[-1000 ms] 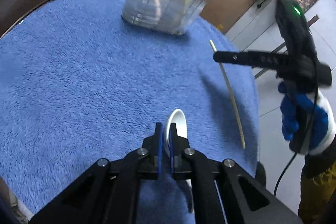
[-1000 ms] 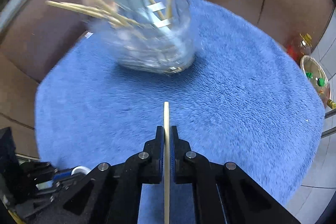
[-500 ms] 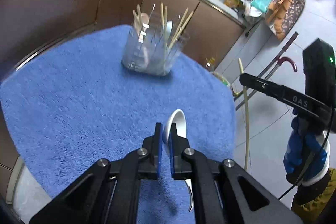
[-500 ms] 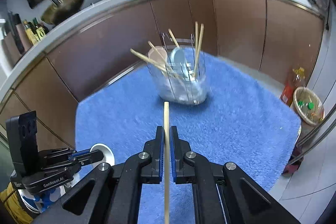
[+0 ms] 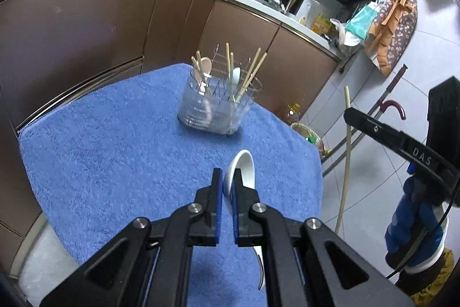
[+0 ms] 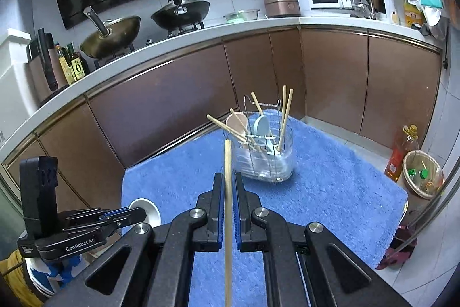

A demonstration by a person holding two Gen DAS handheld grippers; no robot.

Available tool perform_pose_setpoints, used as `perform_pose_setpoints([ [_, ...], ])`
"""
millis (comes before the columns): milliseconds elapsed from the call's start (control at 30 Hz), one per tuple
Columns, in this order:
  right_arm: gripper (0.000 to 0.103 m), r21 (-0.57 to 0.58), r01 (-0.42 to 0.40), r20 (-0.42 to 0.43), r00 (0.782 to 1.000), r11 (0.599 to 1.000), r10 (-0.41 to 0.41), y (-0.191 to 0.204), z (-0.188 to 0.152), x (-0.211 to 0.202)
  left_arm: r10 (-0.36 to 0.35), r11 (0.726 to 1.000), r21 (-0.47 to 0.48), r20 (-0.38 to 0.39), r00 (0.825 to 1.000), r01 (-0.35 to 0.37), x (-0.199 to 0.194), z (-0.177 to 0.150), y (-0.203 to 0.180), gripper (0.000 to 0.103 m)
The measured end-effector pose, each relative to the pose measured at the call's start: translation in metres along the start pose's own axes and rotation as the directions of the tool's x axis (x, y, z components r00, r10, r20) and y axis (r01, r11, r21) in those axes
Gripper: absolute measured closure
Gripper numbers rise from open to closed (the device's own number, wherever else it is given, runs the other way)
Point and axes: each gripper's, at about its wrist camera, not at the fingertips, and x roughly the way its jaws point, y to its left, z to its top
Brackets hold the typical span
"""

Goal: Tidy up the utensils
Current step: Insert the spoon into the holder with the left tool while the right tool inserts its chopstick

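Jaws of left gripper (image 5: 227, 186) clamped on white spoon (image 5: 241, 171); right gripper (image 6: 228, 189) pinches chopstick (image 6: 228, 206). Both above blue-covered worktop (image 5: 115, 148), short of holder (image 5: 218, 105). Risk: thin chopstick pivots, misses crowded holder.

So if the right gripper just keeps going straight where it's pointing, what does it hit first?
Probably the clear utensil holder on the blue mat. The chopstick in the right gripper points just left of it, so depth is uncertain.
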Motion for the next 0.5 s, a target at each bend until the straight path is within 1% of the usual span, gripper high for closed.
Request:
perform_pose_setpoints([
  [67,0.097,0.011,-0.009,0.021,1.000,1.000,0.009,-0.002,0.002,-0.002,0.002,1.000,-0.001,0.013,1.000,-0.002,0.000,0.006,-0.002,0.098],
  [167,0.097,0.008,0.005,0.064,0.998,1.000,-0.006,-0.006,0.009,-0.003,0.004,1.000,0.005,0.040,0.999,-0.004,0.001,0.018,-0.007,0.098],
  [367,0.097,0.020,-0.010,0.157,0.988,1.000,0.007,-0.017,0.027,0.000,0.014,0.999,0.034,0.121,0.993,-0.018,0.007,0.057,-0.025,0.098],
  [500,0.097,0.032,-0.031,0.211,0.977,0.999,0.024,-0.028,0.042,0.005,0.038,0.996,0.069,0.184,0.982,-0.052,0.016,0.090,-0.038,0.098],
])
